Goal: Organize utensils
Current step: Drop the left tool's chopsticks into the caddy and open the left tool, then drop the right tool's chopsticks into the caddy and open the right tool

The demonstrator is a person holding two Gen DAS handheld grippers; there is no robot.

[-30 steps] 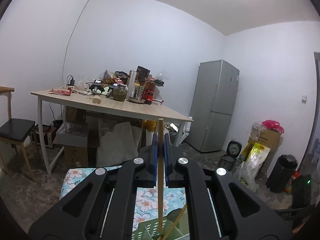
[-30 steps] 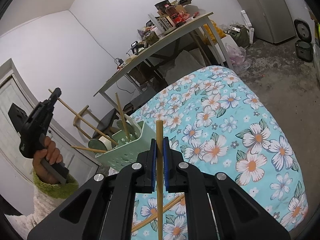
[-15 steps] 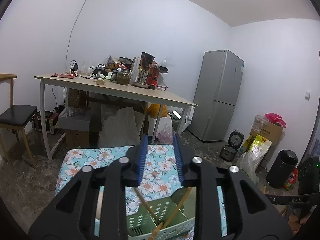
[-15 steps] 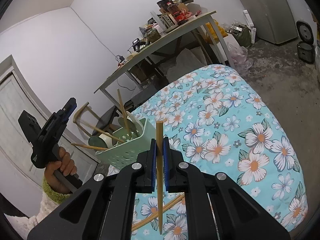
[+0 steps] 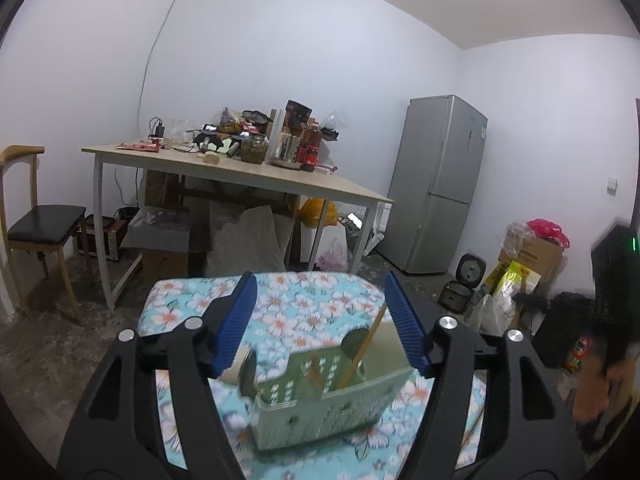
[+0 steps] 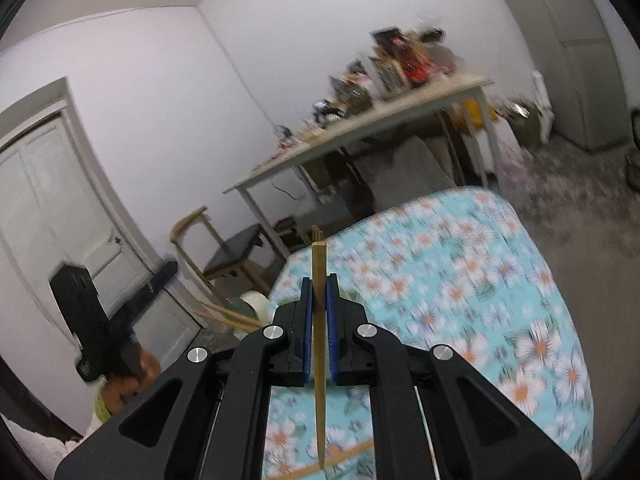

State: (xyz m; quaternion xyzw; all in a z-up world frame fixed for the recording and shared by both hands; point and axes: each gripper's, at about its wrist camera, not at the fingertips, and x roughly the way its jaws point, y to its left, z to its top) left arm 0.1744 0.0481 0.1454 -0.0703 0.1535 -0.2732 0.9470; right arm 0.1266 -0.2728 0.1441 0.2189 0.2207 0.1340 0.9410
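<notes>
My left gripper (image 5: 322, 322) is open and empty, above a pale green utensil basket (image 5: 328, 404) on the floral tablecloth (image 5: 280, 308). Wooden chopsticks (image 5: 366, 346) stand tilted inside the basket. My right gripper (image 6: 319, 312) is shut on a wooden chopstick (image 6: 319, 344), held upright above the floral cloth (image 6: 460, 280). Another chopstick (image 6: 328, 462) lies on the cloth below it. The basket is mostly hidden behind the right gripper; chopstick ends (image 6: 224, 314) and a tape roll (image 6: 256, 304) show at its left. The left gripper (image 6: 100, 320) appears at far left.
A cluttered wooden table (image 5: 240, 176) stands behind the cloth-covered surface, with a chair (image 5: 36, 232) to its left and a grey fridge (image 5: 436, 184) at right. Boxes and bags (image 5: 524, 256) sit on the floor at right. A white door (image 6: 60, 208) is at left.
My left gripper let go of its chopstick into the basket and opened wide. My right gripper, still holding its chopstick, moved left toward the basket; its view is motion-blurred.
</notes>
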